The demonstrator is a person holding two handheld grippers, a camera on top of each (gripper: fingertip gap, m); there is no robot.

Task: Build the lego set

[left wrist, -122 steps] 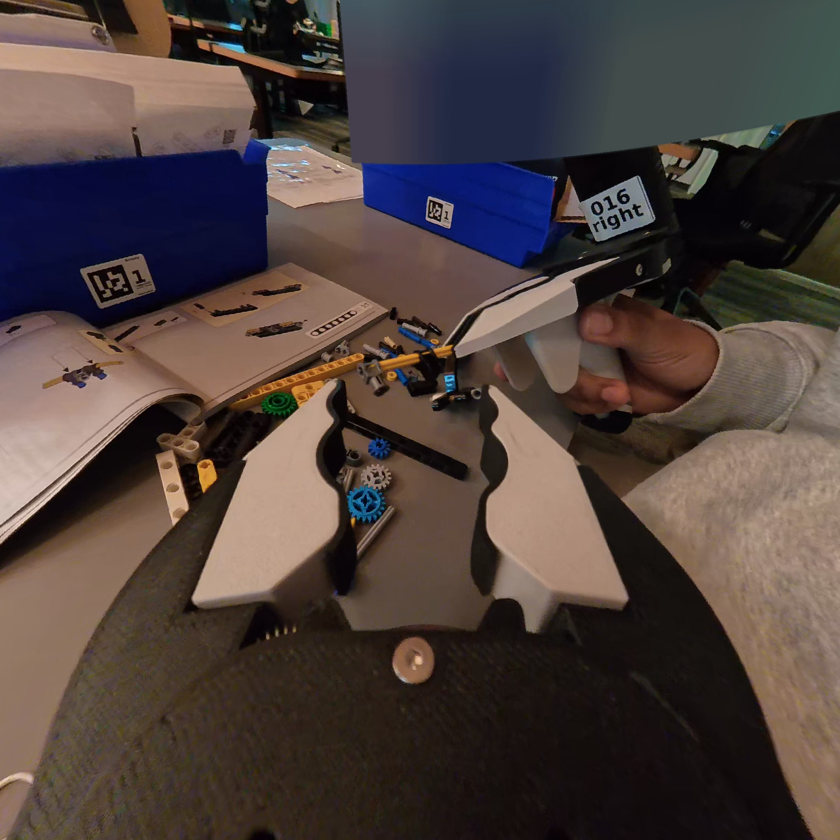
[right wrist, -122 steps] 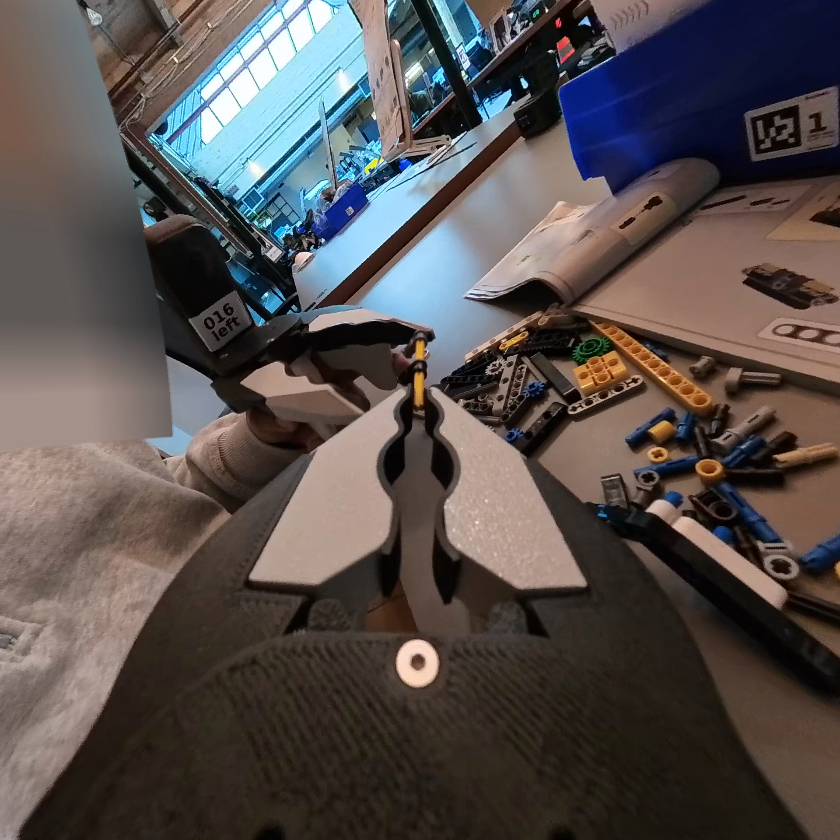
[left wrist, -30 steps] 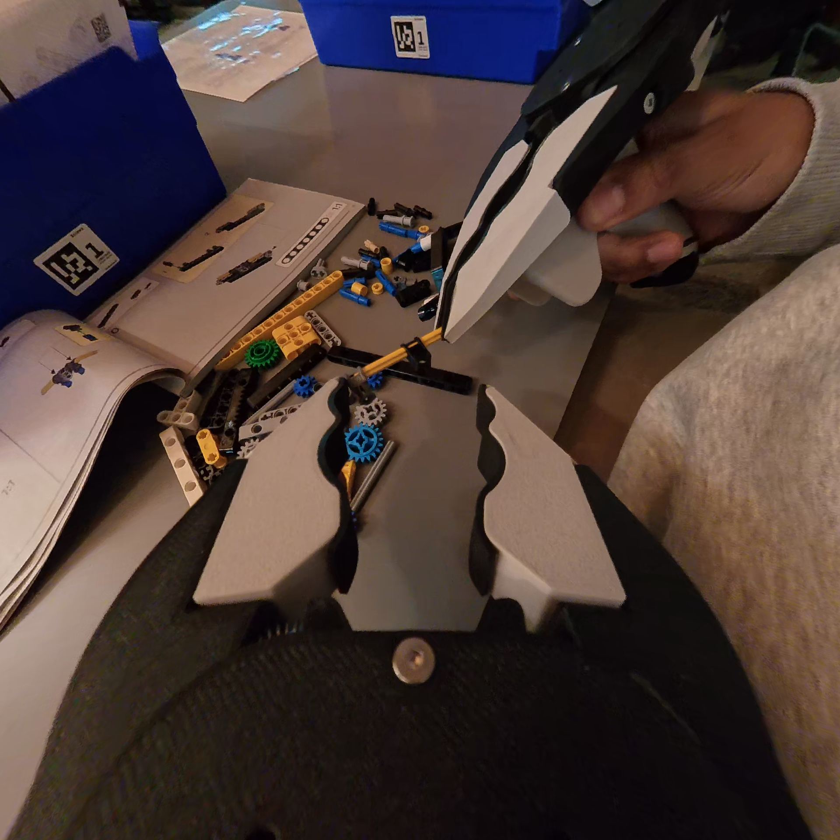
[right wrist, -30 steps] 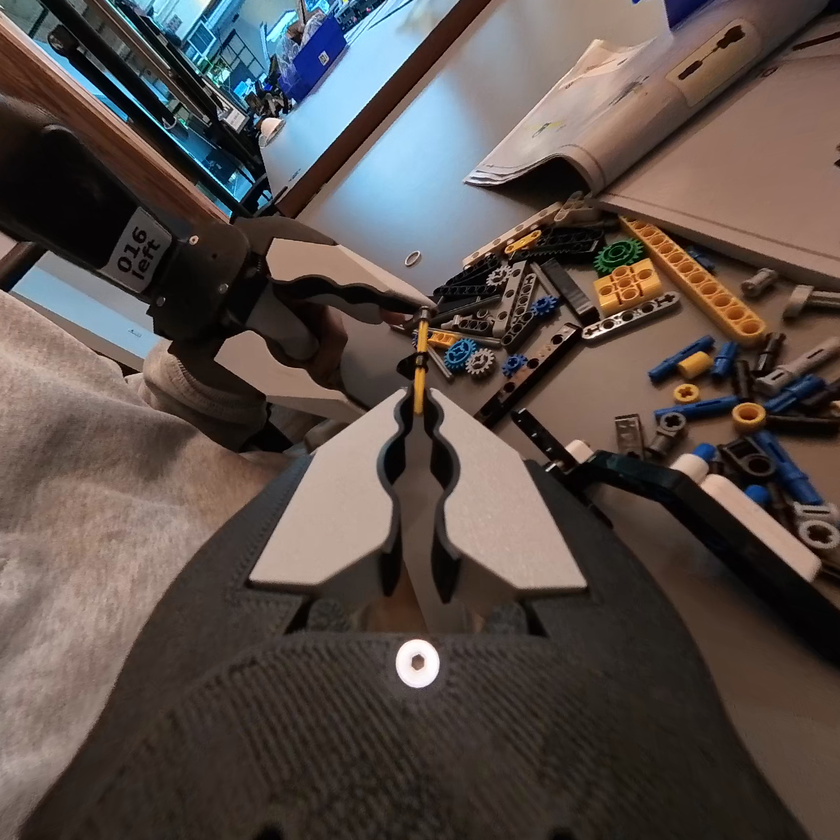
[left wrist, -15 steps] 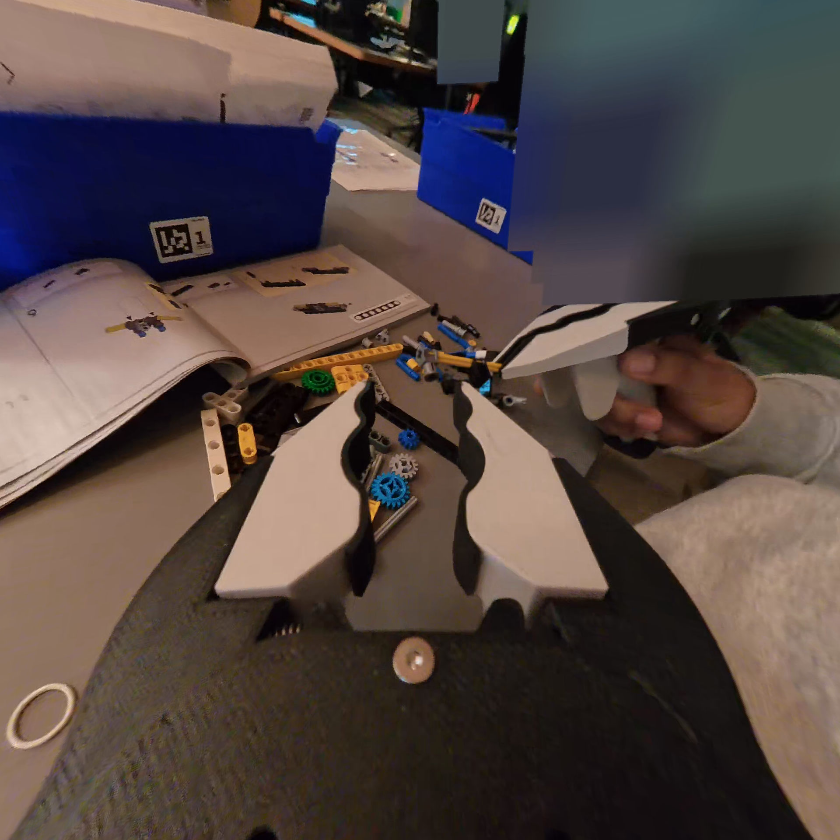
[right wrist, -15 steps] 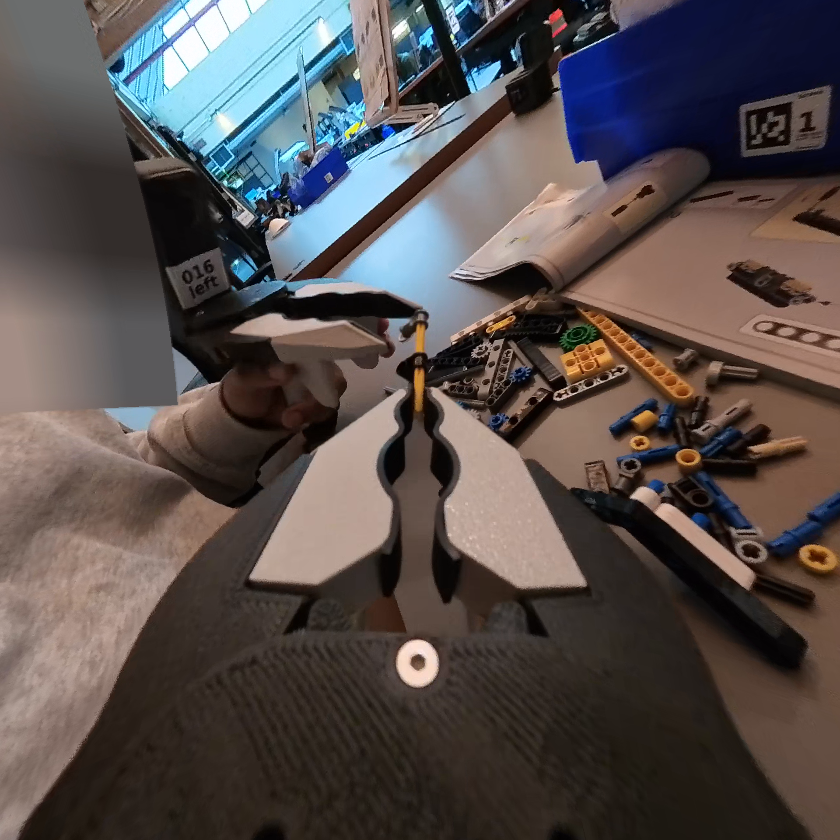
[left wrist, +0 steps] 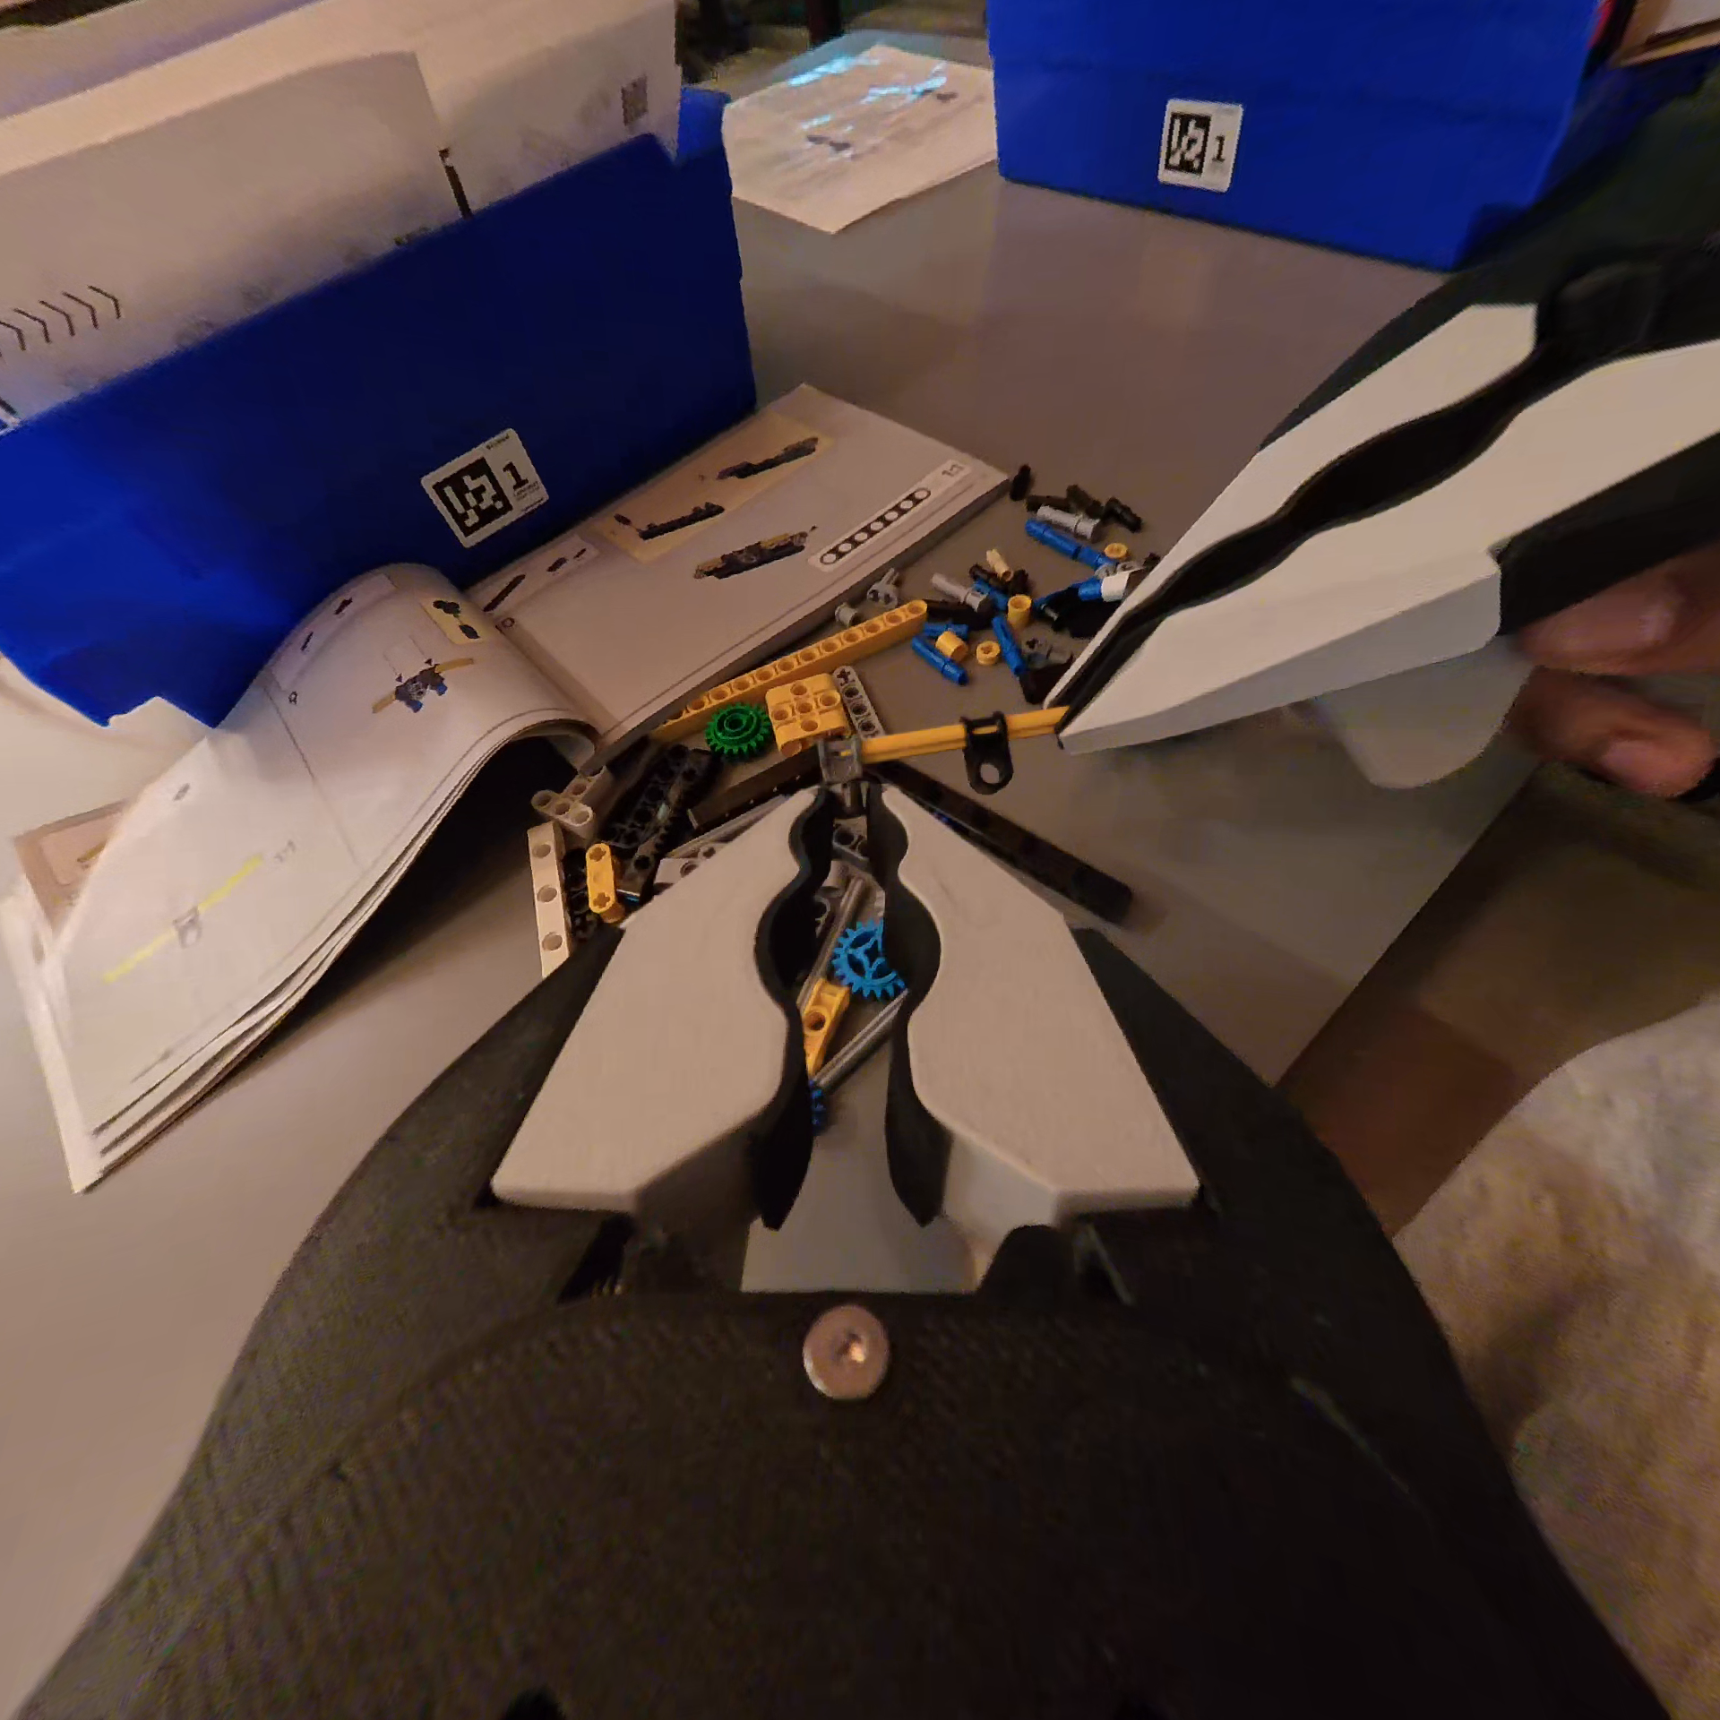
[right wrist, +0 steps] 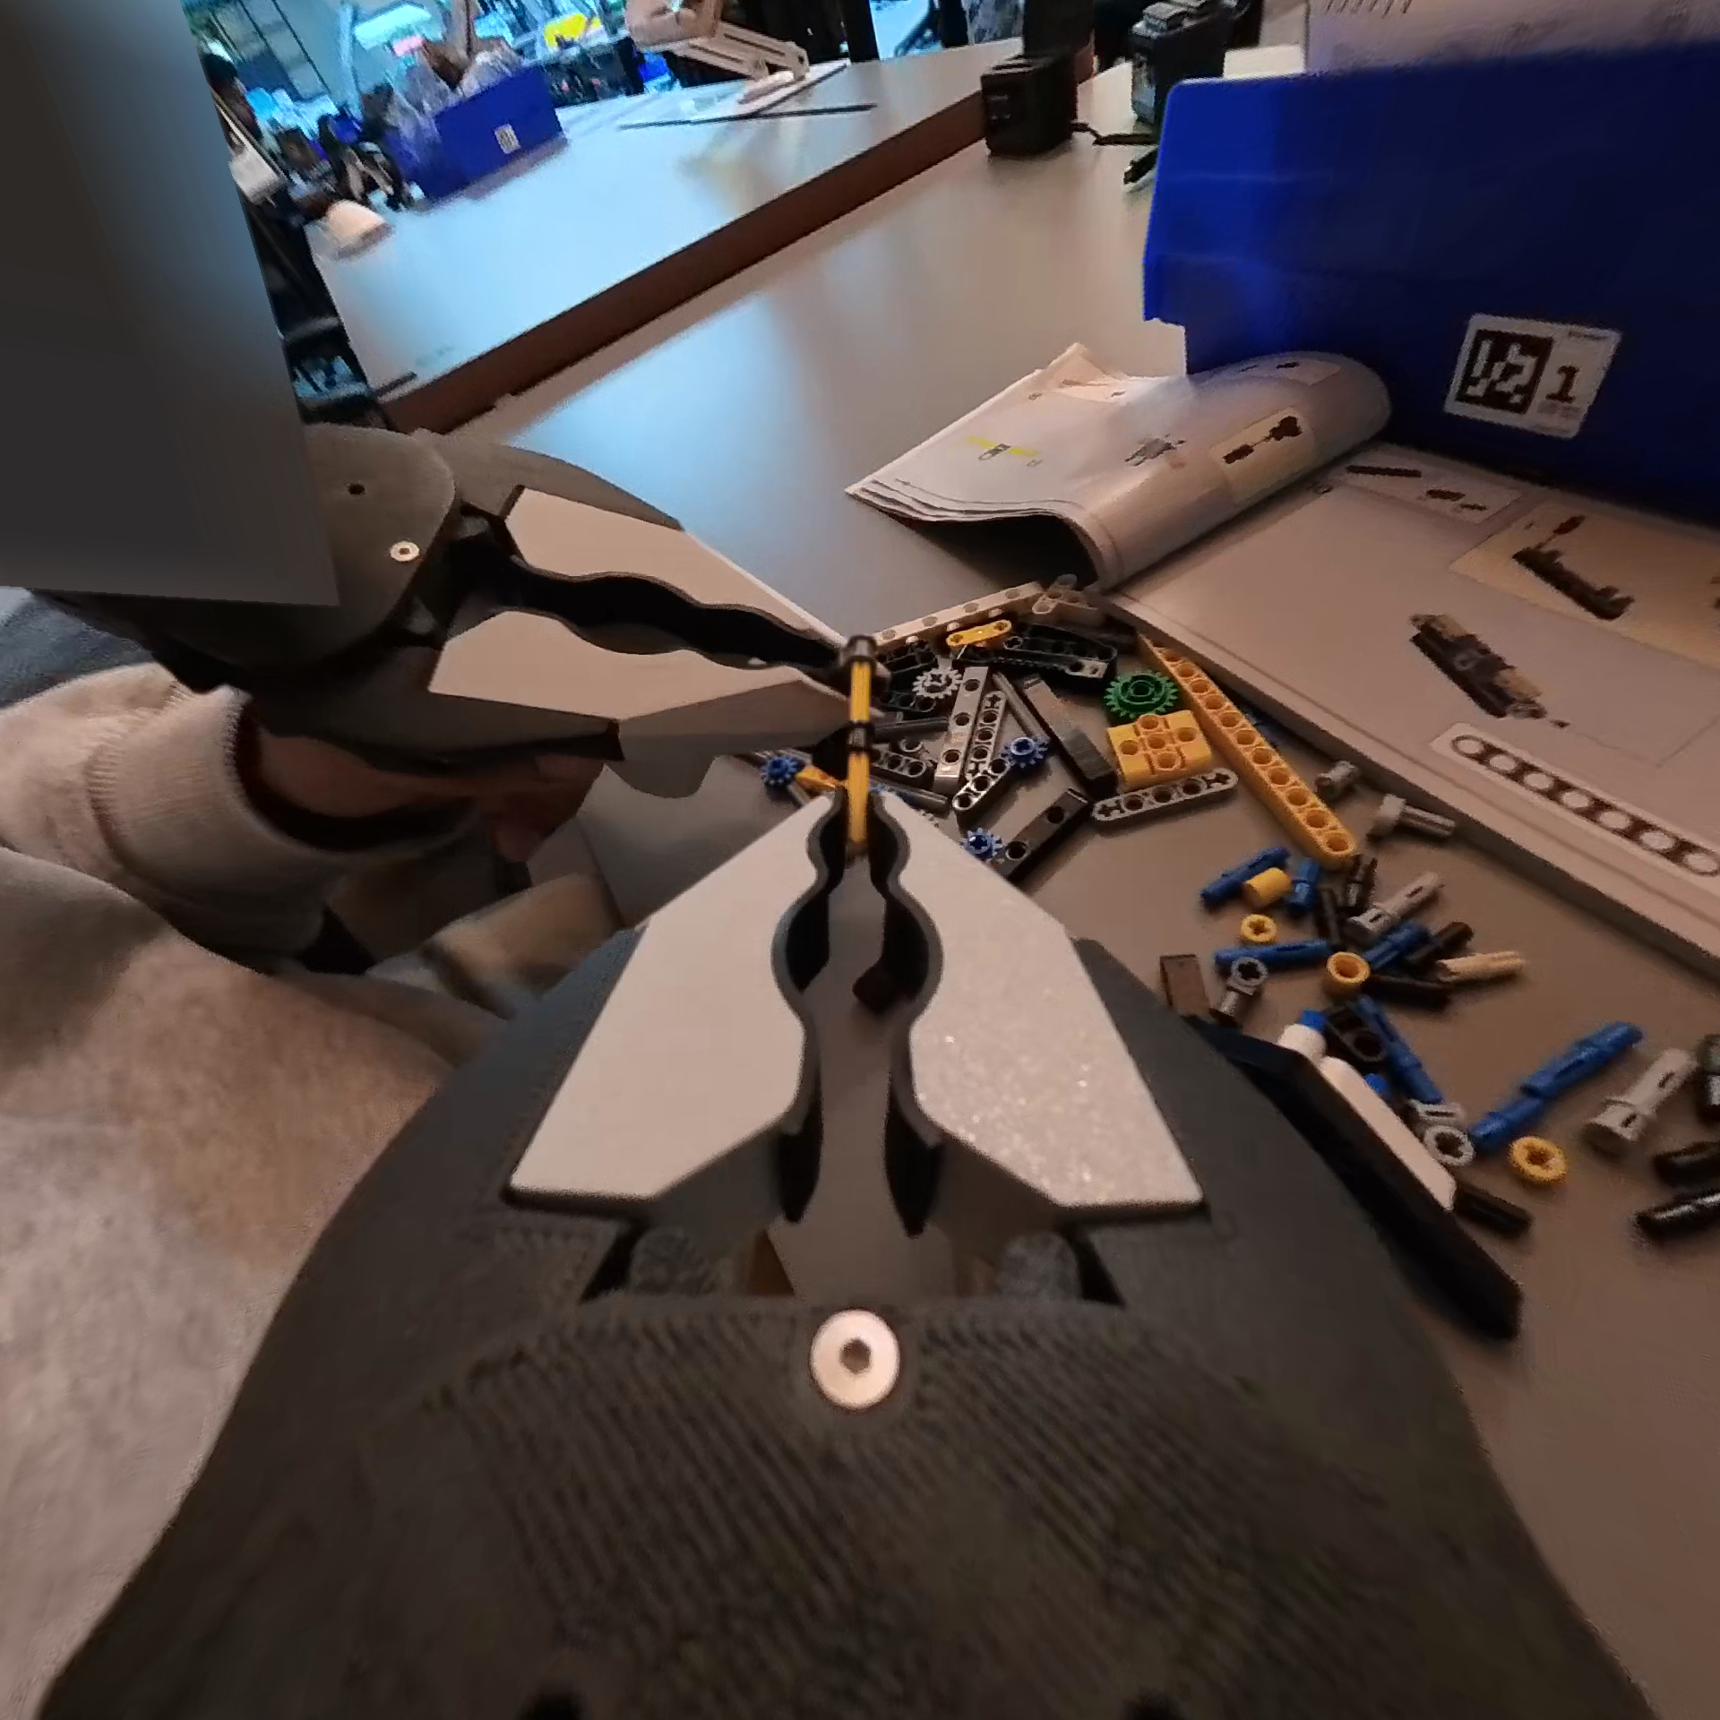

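My right gripper point(right wrist: 854, 824) is shut on one end of a thin yellow axle point(right wrist: 858, 717) and holds it above the table. A black connector point(left wrist: 987, 745) sits on the axle's middle. A small grey connector point(left wrist: 842, 768) sits on its far end. My left gripper point(left wrist: 847, 805) is closed on that grey connector, its fingertips pinching it from both sides. In the right wrist view the left gripper point(right wrist: 833, 665) meets the axle's tip from the left. In the left wrist view the right gripper point(left wrist: 1066, 731) comes in from the right.
Loose parts lie below: a long yellow beam point(left wrist: 791, 665), a green gear point(left wrist: 735, 731), a blue gear point(left wrist: 866, 959), a black beam point(left wrist: 1024, 856) and small blue pins point(right wrist: 1275, 949). An open instruction booklet point(left wrist: 372, 745) lies before a blue bin point(left wrist: 326, 419). Another blue bin point(left wrist: 1303, 121) stands behind. My hands' fingertips stand some 4 cm from each other. It is some 4 cm from my left tips to the blue gear point(left wrist: 866, 959).
My left gripper was open and apart from the axle; it has moved onto the axle's far end and closed on the grey connector. My right gripper has kept its hold.
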